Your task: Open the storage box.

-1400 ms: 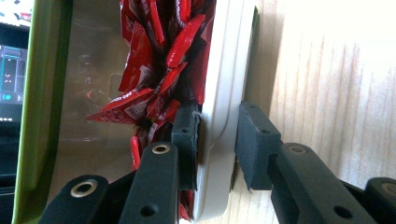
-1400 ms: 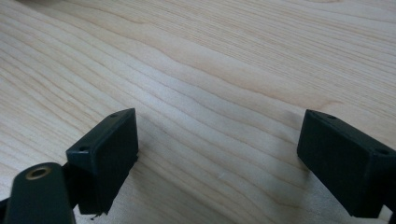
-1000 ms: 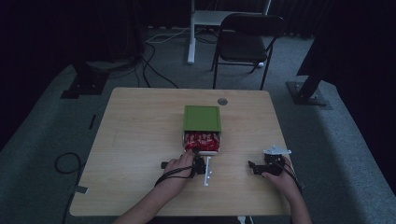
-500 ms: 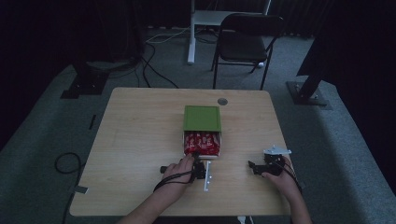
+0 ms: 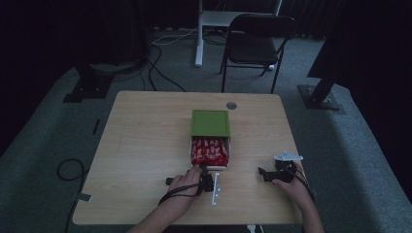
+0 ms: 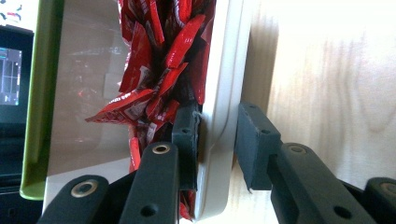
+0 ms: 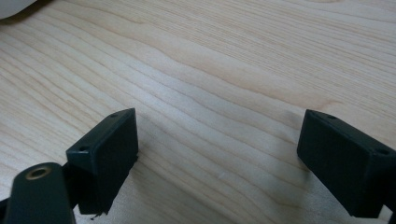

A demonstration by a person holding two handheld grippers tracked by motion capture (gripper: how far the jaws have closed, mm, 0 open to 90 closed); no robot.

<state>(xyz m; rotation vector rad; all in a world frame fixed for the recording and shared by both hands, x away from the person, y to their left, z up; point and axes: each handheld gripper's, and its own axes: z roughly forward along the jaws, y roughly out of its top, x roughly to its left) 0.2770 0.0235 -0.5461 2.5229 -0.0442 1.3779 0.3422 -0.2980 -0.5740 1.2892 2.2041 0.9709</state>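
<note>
A box with a green lid (image 5: 210, 123) sits mid-table. Its white tray (image 5: 230, 154) is slid out toward the person and packed with red packets (image 5: 210, 151). My left gripper (image 5: 208, 169) lies on its side at the tray's near end. In the left gripper view the jaws straddle the tray's front wall (image 6: 224, 70), one pad inside against the red packets (image 6: 168, 60), the other on the outer face, so my left gripper (image 6: 217, 140) is shut on that wall. My right gripper (image 5: 263, 174) rests on the table to the right, apart from the box. Its jaws (image 7: 217, 158) stand open over bare wood.
The wooden table (image 5: 145, 145) has a round cable grommet (image 5: 231, 105) behind the box. A black chair (image 5: 257, 41) and a white stand (image 5: 199, 34) are on the floor beyond the far edge. Cables trail on the carpet at the left (image 5: 68, 170).
The white tray looks drawn out a little farther toward the person, with the left gripper on its front wall. The right gripper has kept still.
</note>
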